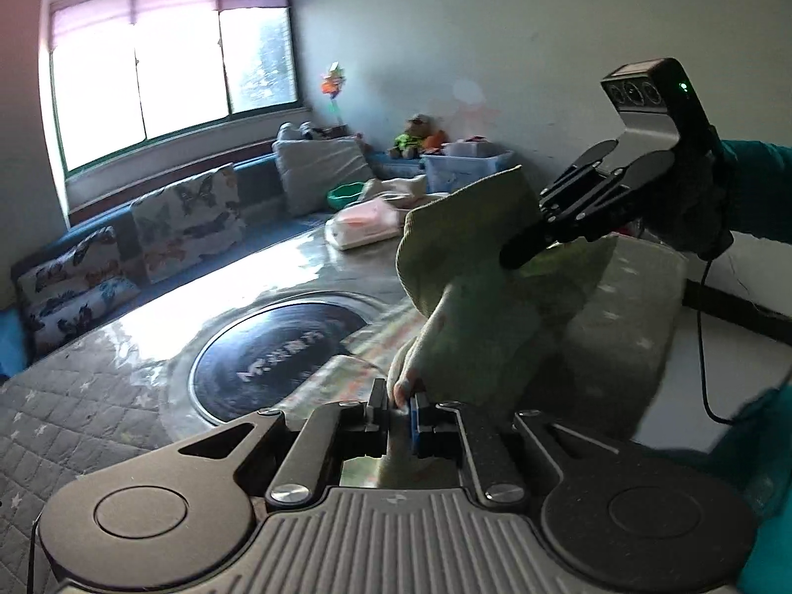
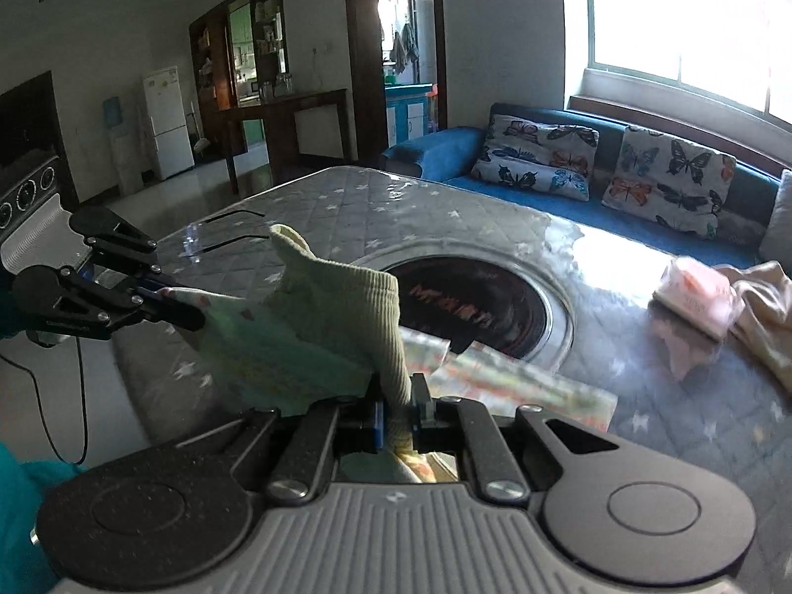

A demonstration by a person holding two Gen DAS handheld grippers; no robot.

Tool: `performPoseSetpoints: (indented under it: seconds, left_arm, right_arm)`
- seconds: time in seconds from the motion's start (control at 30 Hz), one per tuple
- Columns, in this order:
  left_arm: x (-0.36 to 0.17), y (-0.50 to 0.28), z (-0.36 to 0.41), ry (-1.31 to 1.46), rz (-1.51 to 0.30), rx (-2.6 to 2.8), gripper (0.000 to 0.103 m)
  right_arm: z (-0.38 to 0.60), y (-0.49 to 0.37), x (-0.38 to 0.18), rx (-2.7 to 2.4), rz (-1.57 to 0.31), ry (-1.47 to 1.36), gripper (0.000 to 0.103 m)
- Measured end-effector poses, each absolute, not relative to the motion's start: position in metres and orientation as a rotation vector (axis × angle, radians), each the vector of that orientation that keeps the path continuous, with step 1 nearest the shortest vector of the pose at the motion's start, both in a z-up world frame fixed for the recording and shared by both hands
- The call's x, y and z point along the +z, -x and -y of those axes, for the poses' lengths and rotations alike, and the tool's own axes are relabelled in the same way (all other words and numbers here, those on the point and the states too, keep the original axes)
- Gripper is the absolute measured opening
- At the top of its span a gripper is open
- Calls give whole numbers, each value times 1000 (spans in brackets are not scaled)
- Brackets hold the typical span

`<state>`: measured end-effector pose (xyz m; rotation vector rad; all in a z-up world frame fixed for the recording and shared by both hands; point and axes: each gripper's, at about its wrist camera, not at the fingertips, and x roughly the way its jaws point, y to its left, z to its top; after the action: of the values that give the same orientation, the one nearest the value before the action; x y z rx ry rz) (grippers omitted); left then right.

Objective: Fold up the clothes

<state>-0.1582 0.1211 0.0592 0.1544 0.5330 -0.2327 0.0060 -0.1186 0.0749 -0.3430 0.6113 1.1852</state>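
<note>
A small pale green garment [image 1: 475,267] with a ribbed band hangs in the air above the table, held between both grippers. My left gripper [image 1: 402,408] is shut on one edge of it; it also shows in the right wrist view [image 2: 171,304]. My right gripper [image 2: 398,413] is shut on the ribbed edge of the garment [image 2: 317,312]; it shows in the left wrist view [image 1: 519,247]. A patterned cloth [image 2: 519,381] lies flat on the table under the garment.
The table has a grey quilted star cover [image 2: 346,198] and a round black inset [image 2: 470,307]. A pink packet [image 2: 693,302] and a beige cloth [image 2: 762,307] lie at its far side. A blue sofa with butterfly cushions [image 2: 544,153] stands beyond.
</note>
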Motion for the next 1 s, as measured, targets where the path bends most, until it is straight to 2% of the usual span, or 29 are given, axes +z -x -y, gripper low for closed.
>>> performPoseSetpoints:
  seconds: [0.27, 0.53, 0.6, 0.73, 0.83, 1.0]
  left_arm:
    - [41, 96, -172, -64, -607, -152, 9]
    - [-6, 48, -213, 82, -727, -50, 9]
    - [-13, 43, -217, 96, -752, -31, 9]
    - [-19, 48, -221, 124, -765, -15, 12]
    - [-19, 50, -221, 136, -765, -8, 14]
    - [-22, 45, -223, 148, -774, 10, 19]
  right_arm:
    - [50, -72, 63, 1181, -629, 444, 9]
    - [8, -112, 4, 1104, -708, 391, 11]
    - [7, -114, -5, 1075, -698, 377, 18]
    - [19, -117, -3, 1037, -683, 352, 23]
    - [33, -111, 4, 1018, -677, 376, 23]
    - [58, -112, -10, 983, -769, 335, 23]
